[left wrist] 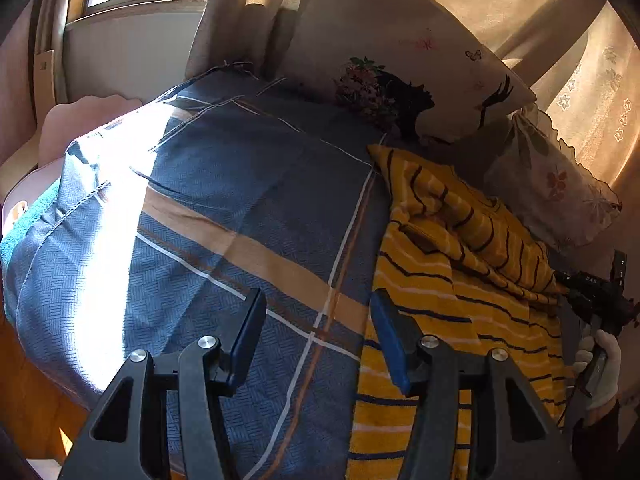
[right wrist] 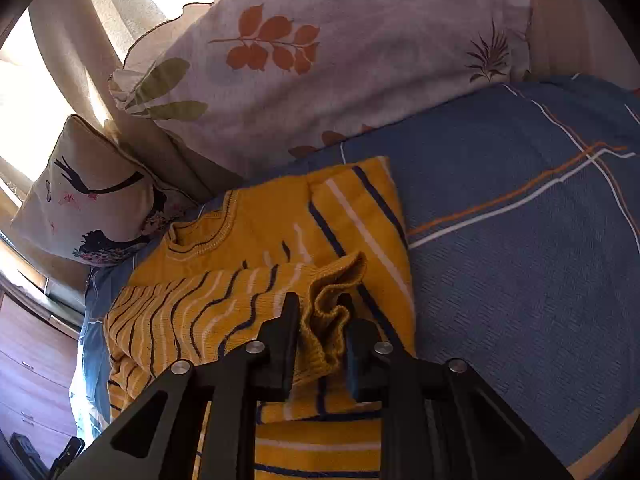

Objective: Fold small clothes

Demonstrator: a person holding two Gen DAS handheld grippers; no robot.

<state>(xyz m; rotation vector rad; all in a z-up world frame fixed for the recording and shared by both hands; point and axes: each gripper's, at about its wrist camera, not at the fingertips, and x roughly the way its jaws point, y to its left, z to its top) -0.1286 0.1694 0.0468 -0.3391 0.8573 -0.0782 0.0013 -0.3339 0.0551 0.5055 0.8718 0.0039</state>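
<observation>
A small yellow sweater (left wrist: 448, 280) with dark and white stripes lies on the blue checked bedspread (left wrist: 240, 184). My left gripper (left wrist: 316, 304) is open and empty, hovering over the bedspread at the sweater's left edge. In the right wrist view the sweater (right wrist: 248, 240) lies neck away from me, with one sleeve (right wrist: 208, 304) folded across its body. My right gripper (right wrist: 320, 312) is shut on the bunched sleeve cuff (right wrist: 332, 304). The right gripper also shows at the right edge of the left wrist view (left wrist: 588, 292), held by a white-gloved hand.
A cushion with a printed face (left wrist: 400, 68) and a leaf-print pillow (right wrist: 320, 60) stand at the head of the bed behind the sweater. Curtains (left wrist: 520, 8) hang behind them. A wooden drawer unit (right wrist: 32, 368) is beside the bed.
</observation>
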